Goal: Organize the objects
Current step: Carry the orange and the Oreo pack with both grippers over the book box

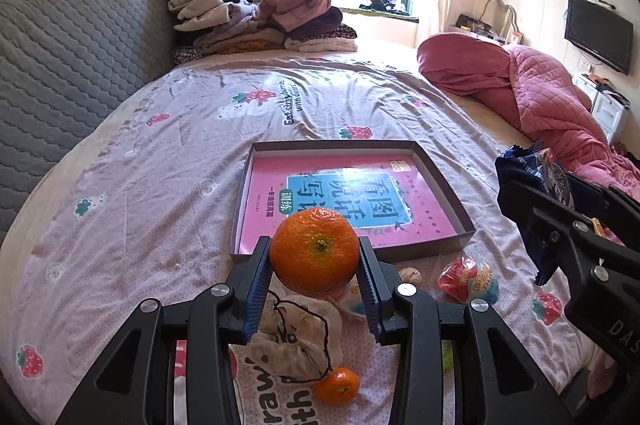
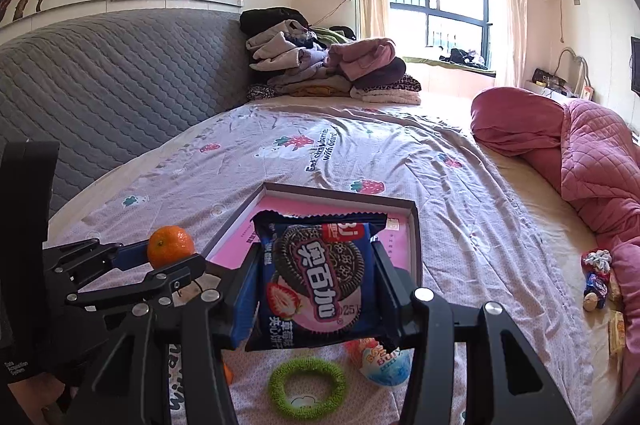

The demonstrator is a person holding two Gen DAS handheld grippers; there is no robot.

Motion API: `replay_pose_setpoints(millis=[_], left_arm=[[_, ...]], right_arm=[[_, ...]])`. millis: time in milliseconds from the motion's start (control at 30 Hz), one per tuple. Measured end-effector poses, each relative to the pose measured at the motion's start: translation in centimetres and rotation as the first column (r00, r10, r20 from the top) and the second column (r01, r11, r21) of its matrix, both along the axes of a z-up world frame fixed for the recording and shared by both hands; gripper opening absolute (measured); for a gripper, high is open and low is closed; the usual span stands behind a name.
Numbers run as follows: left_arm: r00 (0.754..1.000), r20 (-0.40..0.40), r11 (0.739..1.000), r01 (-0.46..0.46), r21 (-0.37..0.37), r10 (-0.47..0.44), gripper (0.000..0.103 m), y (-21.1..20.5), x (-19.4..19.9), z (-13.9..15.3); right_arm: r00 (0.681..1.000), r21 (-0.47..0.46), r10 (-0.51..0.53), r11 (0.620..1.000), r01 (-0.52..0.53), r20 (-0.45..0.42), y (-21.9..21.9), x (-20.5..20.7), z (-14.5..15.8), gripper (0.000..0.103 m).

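My left gripper [image 1: 316, 257] is shut on an orange tangerine [image 1: 314, 251], lifted above the bedsheet just in front of a shallow cardboard box [image 1: 444, 181] with a pink book [image 1: 276, 209] lying in it. The right wrist view shows the same tangerine [image 2: 170, 245] at the left. My right gripper [image 2: 316, 277] is shut on a blue packet of sandwich cookies [image 2: 316, 277], held up before the box [image 2: 414, 245]. The packet [image 1: 538, 177] shows at the right edge of the left wrist view.
On the sheet near me lie a second small tangerine [image 1: 337, 385], a crumpled drawstring pouch [image 1: 298, 337], a wrapped egg-shaped sweet [image 2: 386, 361], a green hair ring [image 2: 306, 387] and small snacks [image 2: 598, 277] by the pink quilt [image 2: 592, 161]. Folded clothes [image 2: 328, 69] are piled at the far end.
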State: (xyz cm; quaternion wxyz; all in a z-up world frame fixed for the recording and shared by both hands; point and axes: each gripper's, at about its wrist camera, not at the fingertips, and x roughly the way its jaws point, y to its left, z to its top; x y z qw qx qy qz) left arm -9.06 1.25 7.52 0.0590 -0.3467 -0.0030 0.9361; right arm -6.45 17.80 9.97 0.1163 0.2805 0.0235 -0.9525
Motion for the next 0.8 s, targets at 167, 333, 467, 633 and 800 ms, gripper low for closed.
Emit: replay_pose_setpoints(millis=[167, 333, 467, 633, 800], left_arm=[[1.0, 0.0, 1.0, -0.013, -0.007, 0.013, 0.042, -0.6, -1.8, 0.1], [1.0, -0.008, 1.0, -0.029, -0.011, 0.029, 0.042, -0.9, -3.9, 0.1], [0.999, -0.009, 0.999, -0.033, -0.013, 0.033, 0.042, -1.1, -5.9, 0.1], [0.999, 0.004, 0.999, -0.044, -0.016, 0.044, 0.042, -1.3, -8.1, -0.5], [0.999, 0.012, 0.999, -0.044, -0.019, 0.044, 0.042, -1.1, -9.8, -1.2]], right_arm=[[1.0, 0.006, -0.021, 1.0, 0.021, -0.005, 0.2, -2.0, 0.4, 0.051], [1.0, -0.007, -0.03, 1.0, 0.03, 0.003, 0.4, -4.0, 0.6, 0.051], [0.999, 0.012, -0.033, 0.999, 0.033, -0.005, 0.2, -5.1, 0.6, 0.051], [0.999, 0.014, -0.048, 0.999, 0.048, 0.0, 0.3, -6.7, 0.3, 0.051], [0.998, 0.011, -0.062, 0.998, 0.061, 0.03, 0.5, -8.3, -0.5, 0.051]])
